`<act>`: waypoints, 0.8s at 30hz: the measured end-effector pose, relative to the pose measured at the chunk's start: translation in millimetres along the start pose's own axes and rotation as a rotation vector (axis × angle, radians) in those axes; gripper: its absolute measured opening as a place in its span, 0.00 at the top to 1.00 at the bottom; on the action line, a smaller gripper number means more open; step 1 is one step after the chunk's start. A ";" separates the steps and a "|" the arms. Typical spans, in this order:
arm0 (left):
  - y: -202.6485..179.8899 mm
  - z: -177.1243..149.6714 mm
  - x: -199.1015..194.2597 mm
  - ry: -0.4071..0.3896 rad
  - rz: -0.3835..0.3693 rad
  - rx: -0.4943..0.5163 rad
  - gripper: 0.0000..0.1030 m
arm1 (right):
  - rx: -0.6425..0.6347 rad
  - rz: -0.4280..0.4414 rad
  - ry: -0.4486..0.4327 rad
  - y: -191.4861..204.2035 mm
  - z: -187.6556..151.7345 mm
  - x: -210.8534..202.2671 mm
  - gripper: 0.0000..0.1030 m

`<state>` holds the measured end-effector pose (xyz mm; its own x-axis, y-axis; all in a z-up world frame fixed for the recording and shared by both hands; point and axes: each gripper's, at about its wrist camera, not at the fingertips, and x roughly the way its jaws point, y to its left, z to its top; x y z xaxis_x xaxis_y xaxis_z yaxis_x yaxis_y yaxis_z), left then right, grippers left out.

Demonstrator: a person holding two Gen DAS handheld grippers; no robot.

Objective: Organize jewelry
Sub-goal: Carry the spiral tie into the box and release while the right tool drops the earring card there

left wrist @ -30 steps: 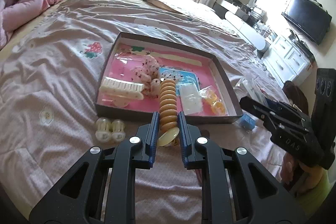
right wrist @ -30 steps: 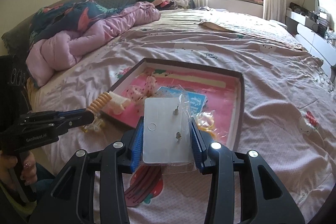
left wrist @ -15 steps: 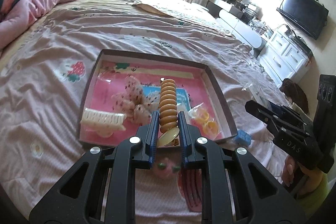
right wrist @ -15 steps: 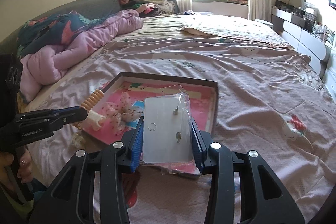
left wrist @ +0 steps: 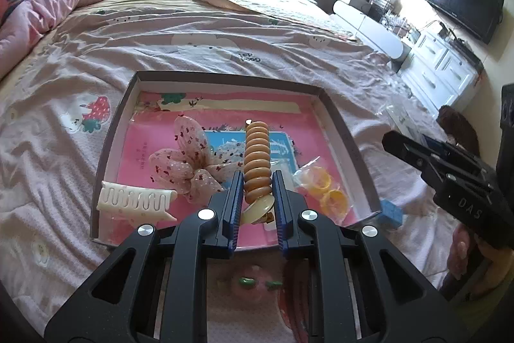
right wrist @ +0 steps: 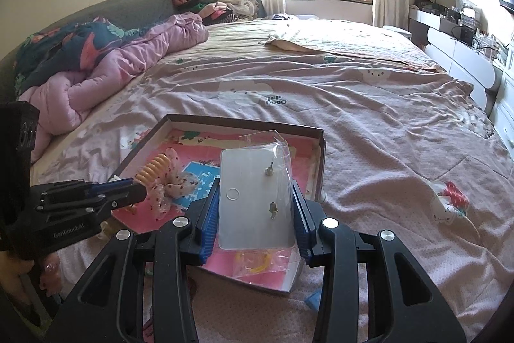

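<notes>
A shallow box [left wrist: 337,130] with a pink floor lies on the bed. In it are a polka-dot bow [left wrist: 186,163], a white hair claw [left wrist: 135,201], bagged yellow rings [left wrist: 324,185] and a blue card [left wrist: 225,147]. My left gripper [left wrist: 257,192] is shut on a ribbed amber hair clip [left wrist: 257,163], held over the box's near part. My right gripper [right wrist: 255,201] is shut on a clear bag with a white earring card [right wrist: 253,198], over the box's [right wrist: 321,156] near right corner. Each wrist view shows the other gripper from the side: the right gripper [left wrist: 395,143], the left gripper [right wrist: 138,192].
A small blue block [left wrist: 390,211] lies on the sheet by the box's near right corner. A strawberry-shaped piece [left wrist: 253,282] and a red comb [left wrist: 289,304] lie under my left gripper. A pink quilt [left wrist: 48,8] is heaped at the far left; white drawers [left wrist: 443,66] stand right.
Both grippers have moved in over the box with their loads. The amber clip now hangs above the box floor rather than its front edge. The earring card has shifted toward the box's right side.
</notes>
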<state>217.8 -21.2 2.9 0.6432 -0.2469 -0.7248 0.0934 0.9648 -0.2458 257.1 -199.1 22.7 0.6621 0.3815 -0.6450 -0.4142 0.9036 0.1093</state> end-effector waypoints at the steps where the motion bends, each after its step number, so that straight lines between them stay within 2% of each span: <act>1: 0.0 -0.6 1.7 0.003 -0.001 0.002 0.89 | -0.001 -0.002 0.006 0.0 0.1 3.2 0.63; 8: 4.2 -4.5 16.2 0.029 -0.009 0.004 0.89 | -0.001 -0.021 0.051 -1.5 -2.7 27.5 0.63; 14: 10.2 -9.3 31.5 0.062 0.014 0.016 0.89 | -0.003 -0.026 0.082 1.3 -6.8 44.5 0.63; 24: 19.2 -11.2 36.7 0.076 0.032 0.010 0.88 | -0.001 -0.033 0.129 4.4 -15.1 68.8 0.63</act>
<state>234.7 -12.8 -35.7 0.5864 -0.2217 -0.7791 0.0817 0.9731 -0.2154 291.4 -171.9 -32.7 0.5894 0.3234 -0.7403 -0.3940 0.9151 0.0861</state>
